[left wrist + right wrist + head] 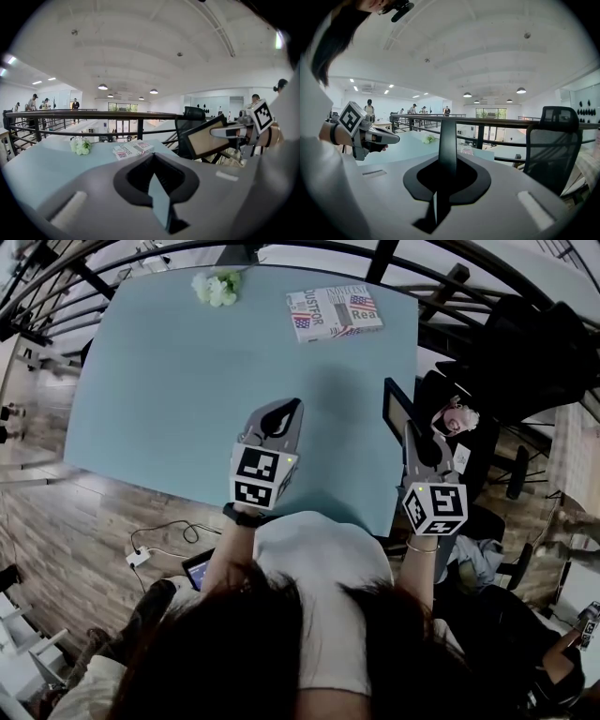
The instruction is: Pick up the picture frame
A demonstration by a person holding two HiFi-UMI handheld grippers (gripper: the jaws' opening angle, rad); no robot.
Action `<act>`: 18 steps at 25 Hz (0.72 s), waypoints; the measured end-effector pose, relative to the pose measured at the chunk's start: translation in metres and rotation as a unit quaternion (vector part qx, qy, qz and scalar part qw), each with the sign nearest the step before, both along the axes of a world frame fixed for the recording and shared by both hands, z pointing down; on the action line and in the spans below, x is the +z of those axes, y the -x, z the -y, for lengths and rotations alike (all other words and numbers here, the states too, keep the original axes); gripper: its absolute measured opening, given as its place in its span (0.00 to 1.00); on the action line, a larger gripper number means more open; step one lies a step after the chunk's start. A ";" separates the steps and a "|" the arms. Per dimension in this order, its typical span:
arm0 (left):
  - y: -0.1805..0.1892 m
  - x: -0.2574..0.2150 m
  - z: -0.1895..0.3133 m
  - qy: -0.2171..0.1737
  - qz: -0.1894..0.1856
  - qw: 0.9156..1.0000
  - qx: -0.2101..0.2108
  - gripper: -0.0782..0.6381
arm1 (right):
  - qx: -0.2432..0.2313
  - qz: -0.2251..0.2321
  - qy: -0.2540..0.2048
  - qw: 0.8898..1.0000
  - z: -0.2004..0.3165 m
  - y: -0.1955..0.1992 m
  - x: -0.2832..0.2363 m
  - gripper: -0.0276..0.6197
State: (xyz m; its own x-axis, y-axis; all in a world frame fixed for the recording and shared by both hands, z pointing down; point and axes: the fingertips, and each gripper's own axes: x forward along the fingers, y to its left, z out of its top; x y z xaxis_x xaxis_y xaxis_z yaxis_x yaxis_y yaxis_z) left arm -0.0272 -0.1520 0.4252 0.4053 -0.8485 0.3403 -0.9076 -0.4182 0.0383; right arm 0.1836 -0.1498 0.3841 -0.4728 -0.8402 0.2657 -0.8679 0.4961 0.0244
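Note:
The picture frame [393, 411] is black and held upright in the air just off the right edge of the pale blue table [178, 381]. My right gripper [411, 432] is shut on its lower part. In the left gripper view the frame [204, 139] shows a tan panel, with the right gripper [225, 132] clamped across it. The right gripper view shows the frame [447, 140] edge-on, rising as a dark bar from between the jaws. My left gripper [292, 407] hovers over the table's near part, shut and holding nothing; the left gripper [391, 138] tapers to one tip.
A printed magazine [334, 312] lies at the table's far right, and a small bunch of white flowers [217, 287] at the far edge. A black railing [93, 115] runs behind the table. An office chair [555, 145] stands to the right. Cables [159, 540] lie on the wooden floor.

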 end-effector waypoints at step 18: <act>0.002 0.002 0.003 0.001 -0.002 1.000 -0.001 0.19 | -0.002 0.006 0.004 1.000 0.003 0.004 0.005 0.06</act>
State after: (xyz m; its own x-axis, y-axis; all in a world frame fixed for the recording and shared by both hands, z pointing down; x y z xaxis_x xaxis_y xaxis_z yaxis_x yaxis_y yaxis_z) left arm -0.0289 -0.1551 0.4268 0.4050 -0.8489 0.3397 -0.9082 -0.4163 0.0427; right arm 0.1796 -0.1529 0.3888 -0.4789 -0.8363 0.2669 -0.8664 0.4992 0.0095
